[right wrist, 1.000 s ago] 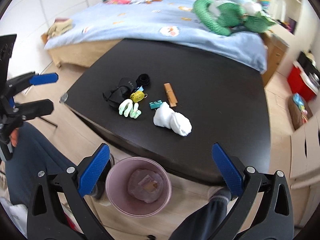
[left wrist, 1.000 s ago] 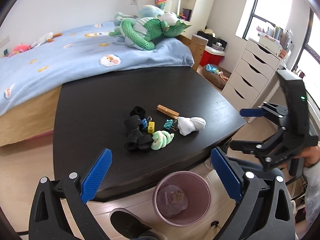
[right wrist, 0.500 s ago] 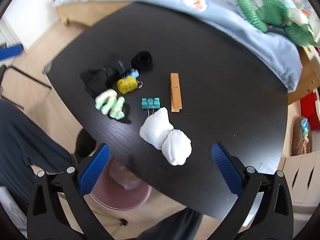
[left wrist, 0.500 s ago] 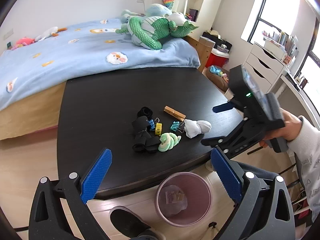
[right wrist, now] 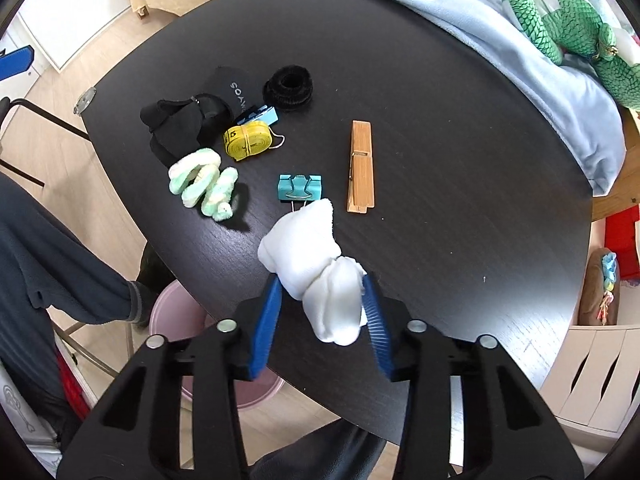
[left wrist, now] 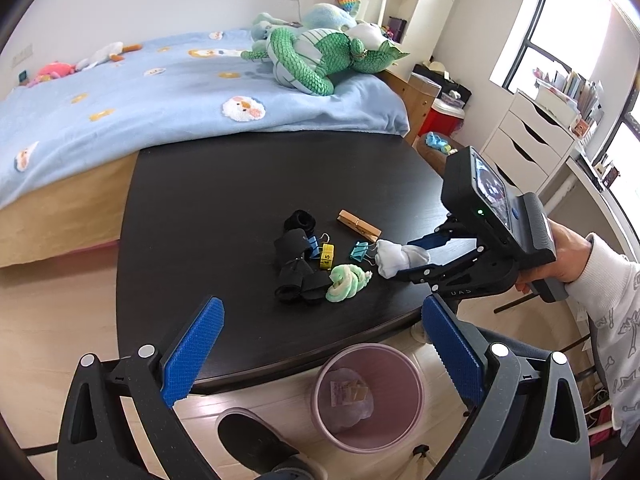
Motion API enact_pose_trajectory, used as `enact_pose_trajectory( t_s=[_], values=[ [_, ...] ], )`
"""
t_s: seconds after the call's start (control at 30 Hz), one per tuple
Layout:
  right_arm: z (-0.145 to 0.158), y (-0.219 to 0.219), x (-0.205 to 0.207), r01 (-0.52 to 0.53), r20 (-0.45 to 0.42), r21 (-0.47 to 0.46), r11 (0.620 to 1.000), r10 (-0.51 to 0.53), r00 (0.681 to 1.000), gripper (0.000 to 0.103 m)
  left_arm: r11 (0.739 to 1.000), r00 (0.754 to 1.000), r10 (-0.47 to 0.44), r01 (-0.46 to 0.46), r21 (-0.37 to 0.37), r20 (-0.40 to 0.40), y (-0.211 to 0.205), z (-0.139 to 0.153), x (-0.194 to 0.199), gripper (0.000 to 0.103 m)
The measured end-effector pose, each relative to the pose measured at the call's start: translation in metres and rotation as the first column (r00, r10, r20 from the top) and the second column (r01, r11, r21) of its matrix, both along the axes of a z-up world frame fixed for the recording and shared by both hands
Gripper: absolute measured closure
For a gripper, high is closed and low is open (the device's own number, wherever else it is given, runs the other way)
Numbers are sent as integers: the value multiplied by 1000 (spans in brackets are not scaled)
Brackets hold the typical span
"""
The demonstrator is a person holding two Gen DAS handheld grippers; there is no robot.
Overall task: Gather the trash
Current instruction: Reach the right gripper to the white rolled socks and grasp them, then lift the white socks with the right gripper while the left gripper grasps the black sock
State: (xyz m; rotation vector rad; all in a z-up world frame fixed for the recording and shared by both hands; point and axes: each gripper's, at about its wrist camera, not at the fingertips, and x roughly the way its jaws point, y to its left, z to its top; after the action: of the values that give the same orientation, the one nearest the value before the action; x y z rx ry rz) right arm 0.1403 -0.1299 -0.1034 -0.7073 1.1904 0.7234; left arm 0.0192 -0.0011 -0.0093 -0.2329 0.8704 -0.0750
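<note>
**A:** Nearest you, your right gripper (right wrist: 322, 304) is closing on the white wad (right wrist: 316, 264). Its blue pads flank the lower lobe and seem to press it already. The wad lies on the dark table (right wrist: 460, 184), near the edge closest to you.

**B:** How will it handle?

**A:** Probably soft and light, like tissue or cloth. It will squash, not slip. Take it at the pinched waist between the two lobes, or you may lift only a loose fold.

**B:** And my other hand?

**A:** Your left gripper (left wrist: 320, 354) hangs with jaws wide and nothing between them, above the pink bin (left wrist: 368, 396) on the floor below the table edge.

**B:** Farther out?

**A:** Beyond the wad lie a teal binder clip (right wrist: 300, 187), a wooden clothespin (right wrist: 361, 168), a green-and-white fuzzy coil (right wrist: 202, 184), a yellow tape measure (right wrist: 248, 140) and black fabric pieces (right wrist: 180, 128).
</note>
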Motion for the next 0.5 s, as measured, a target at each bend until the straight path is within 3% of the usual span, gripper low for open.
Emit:
enact_pose_trajectory(
  t_s=[0.23,0.5],
  values=[
    [9,-8,-7,43,19,54,998,-44,999,69,1000,1000,4,-4,2,-7,1,-2,6,8],
    [28,-29,-20,212,20,183,960,-219,975,69,1000,1000,9,-9,-5,-18,7,-1,22,8]
  ],
)
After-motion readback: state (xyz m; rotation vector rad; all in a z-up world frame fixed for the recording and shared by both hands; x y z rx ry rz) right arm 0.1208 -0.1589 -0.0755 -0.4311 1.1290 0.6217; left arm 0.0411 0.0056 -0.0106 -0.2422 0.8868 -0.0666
